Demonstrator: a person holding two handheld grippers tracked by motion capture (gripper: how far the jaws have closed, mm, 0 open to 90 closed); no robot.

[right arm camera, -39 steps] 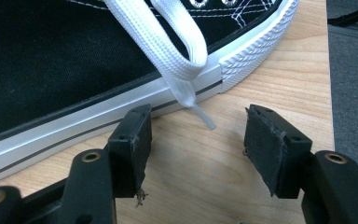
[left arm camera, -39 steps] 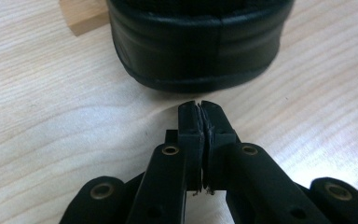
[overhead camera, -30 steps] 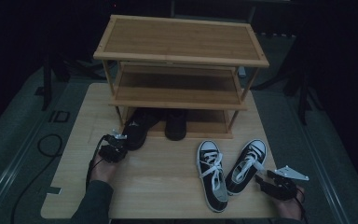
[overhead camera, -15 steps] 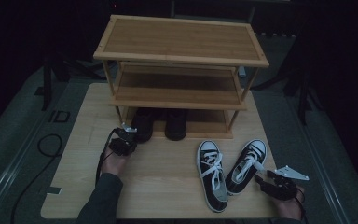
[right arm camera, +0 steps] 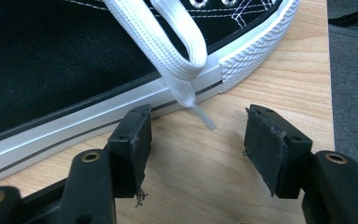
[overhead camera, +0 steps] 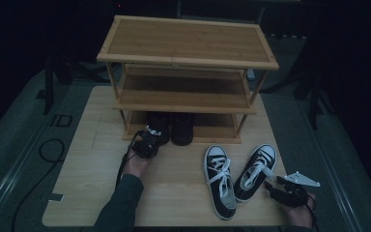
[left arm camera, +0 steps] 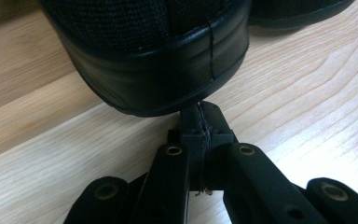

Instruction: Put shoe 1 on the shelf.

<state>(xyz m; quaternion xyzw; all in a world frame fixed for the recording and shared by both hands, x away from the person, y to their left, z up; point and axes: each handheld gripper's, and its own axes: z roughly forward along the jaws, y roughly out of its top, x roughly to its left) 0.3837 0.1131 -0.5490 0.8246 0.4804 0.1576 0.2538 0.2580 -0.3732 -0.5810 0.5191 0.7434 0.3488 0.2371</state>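
The left gripper (overhead camera: 148, 143) is sitting at seven o'clock on the table (overhead camera: 82, 159), its jaws pressed together with nothing between them, the tips nudging the heel of the left black shoe (left arm camera: 149, 56) on the rack (overhead camera: 188, 43) at twelve o'clock. Two sneakers (overhead camera: 220, 181) are lying at five o'clock. The right gripper (right arm camera: 196, 135) is gaping wide, empty, beside a sneaker's sole.

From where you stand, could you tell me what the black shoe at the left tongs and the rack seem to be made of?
Black shoe: woven fabric upper with a visible weave, over a smooth, glossy rubber-like band. Rack: pale wood, perhaps bamboo, with fine straight grain and a matte finish.
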